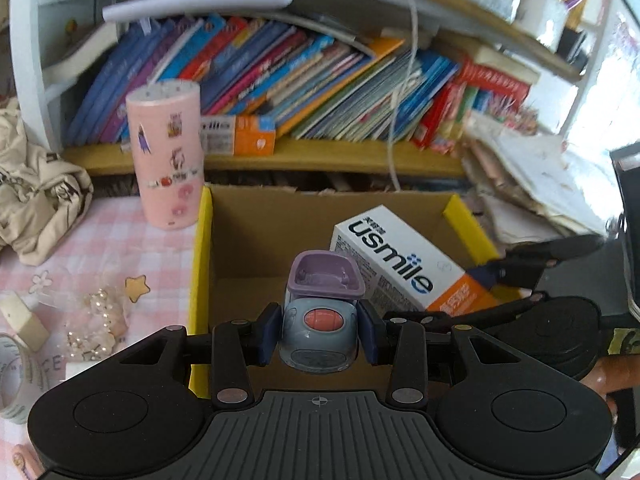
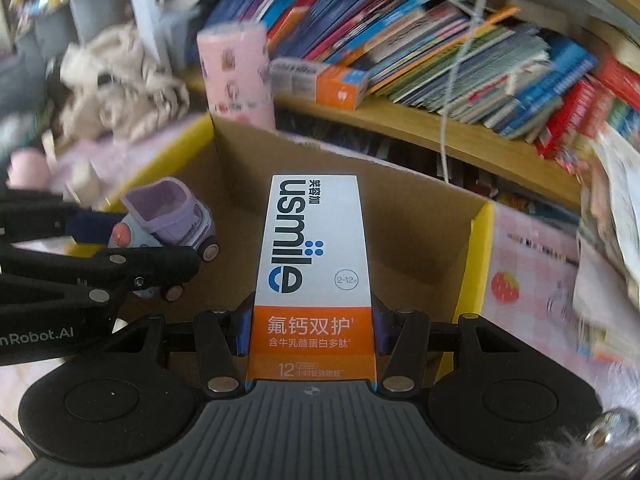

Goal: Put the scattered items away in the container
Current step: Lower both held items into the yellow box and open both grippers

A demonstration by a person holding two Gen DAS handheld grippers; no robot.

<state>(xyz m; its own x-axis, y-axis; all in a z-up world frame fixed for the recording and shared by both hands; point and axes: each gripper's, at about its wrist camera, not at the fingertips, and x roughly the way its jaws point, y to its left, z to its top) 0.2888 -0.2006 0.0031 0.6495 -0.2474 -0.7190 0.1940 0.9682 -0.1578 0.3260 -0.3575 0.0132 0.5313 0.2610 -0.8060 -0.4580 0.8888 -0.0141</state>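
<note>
- While you sweep from the left of the pink checked worktop (image 1: 100,240), you still have scattered bits outside the box: a beige eraser block (image 1: 24,322), a roll of clear printed tape (image 1: 16,376) and a small tangle of pearl beads (image 1: 98,320). They look light; the beads are loose and could slip through the jaws, so I would take them by the bunched middle.
- Behind them a tall pink cylinder with stickers (image 1: 168,156) stands upright, just beside the box's left wall. It looks smooth and round, so it would likely want a grip across its middle.
- Your left gripper (image 1: 318,330) has its jaws closed on the small grey and lilac plastic toy truck (image 1: 318,312), pads pressing its two sides. The toy hangs over the left part of the open brown cardboard box with yellow edges (image 1: 200,264). It is hard, light and rolls on wheels, so the side hold on the body is the sound one.
- Your right gripper (image 2: 310,336) has its jaws clamped on the orange end of the white and orange toothpaste carton (image 2: 316,240), which points forward over the box's right part. Thin card like this is light but can crush, so I judge a gentle squeeze near the end is enough.
- Neither item rests on the box floor yet; both look ready to be let go.
</note>
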